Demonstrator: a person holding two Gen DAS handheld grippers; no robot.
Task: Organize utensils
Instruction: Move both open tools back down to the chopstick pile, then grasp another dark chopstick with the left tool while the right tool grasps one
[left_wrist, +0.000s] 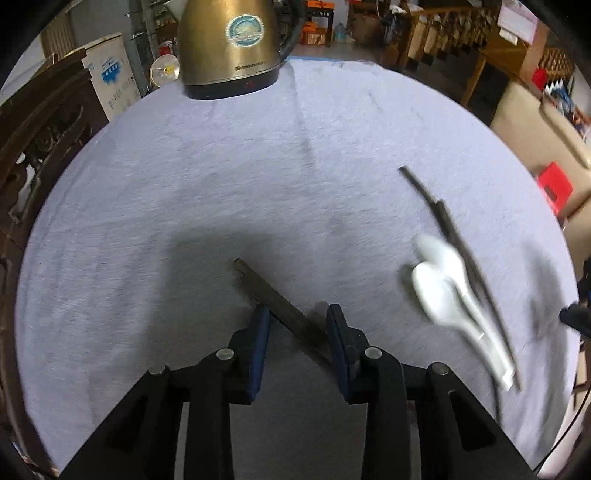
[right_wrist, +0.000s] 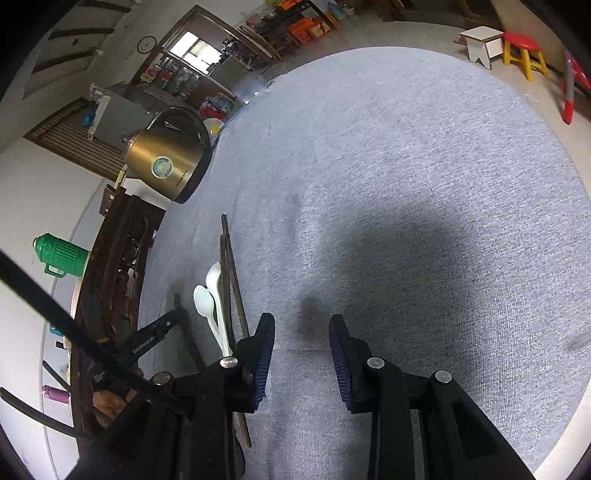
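On the grey cloth table (left_wrist: 184, 184), my left gripper (left_wrist: 297, 314) is open and straddles a dark chopstick (left_wrist: 273, 295) that lies slanted between its fingers. To the right lie two white spoons (left_wrist: 443, 284) beside two more dark chopsticks (left_wrist: 447, 221). In the right wrist view the same spoons (right_wrist: 212, 299) and chopsticks (right_wrist: 231, 273) lie just left of my right gripper (right_wrist: 301, 321), which is open and empty over bare cloth (right_wrist: 406, 184). The left gripper (right_wrist: 155, 334) shows at that view's left edge.
A brass electric kettle (left_wrist: 231, 44) stands at the table's far edge; it also shows in the right wrist view (right_wrist: 166, 162). A dark carved wooden chair (right_wrist: 114, 273) stands against the table's left side. Stools and shelves stand beyond the table.
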